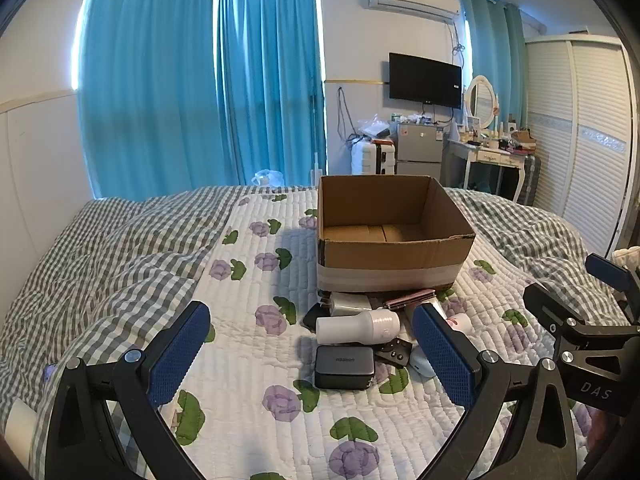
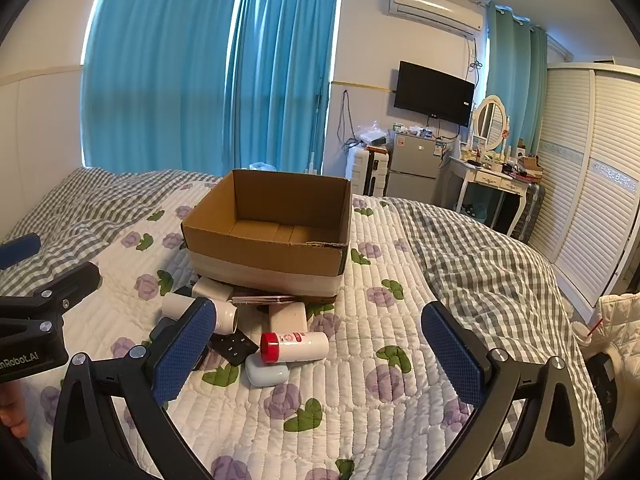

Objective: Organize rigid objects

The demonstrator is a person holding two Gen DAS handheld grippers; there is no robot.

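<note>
An open, empty cardboard box (image 1: 394, 236) (image 2: 276, 232) stands on the bed. In front of it lies a pile of small rigid objects: a white cylinder (image 1: 358, 326) (image 2: 224, 314), a dark charger block (image 1: 345, 366), a black remote (image 1: 394, 352) (image 2: 234, 346), a white bottle with a red cap (image 2: 294, 347), a pale blue case (image 2: 266, 372), a beige block (image 2: 288, 317) and a pink flat item (image 1: 408, 298) (image 2: 266, 300). My left gripper (image 1: 312, 352) is open above the quilt, just before the pile. My right gripper (image 2: 320, 352) is open, to the right of the pile.
The bed has a white floral quilt (image 1: 248, 280) and a grey checked blanket (image 1: 100, 248) (image 2: 480, 256). The right gripper's body (image 1: 580, 320) shows at the left view's right edge. A wardrobe (image 2: 592, 184), dressing table (image 2: 492, 176) and small fridge (image 2: 412, 168) stand beyond the bed.
</note>
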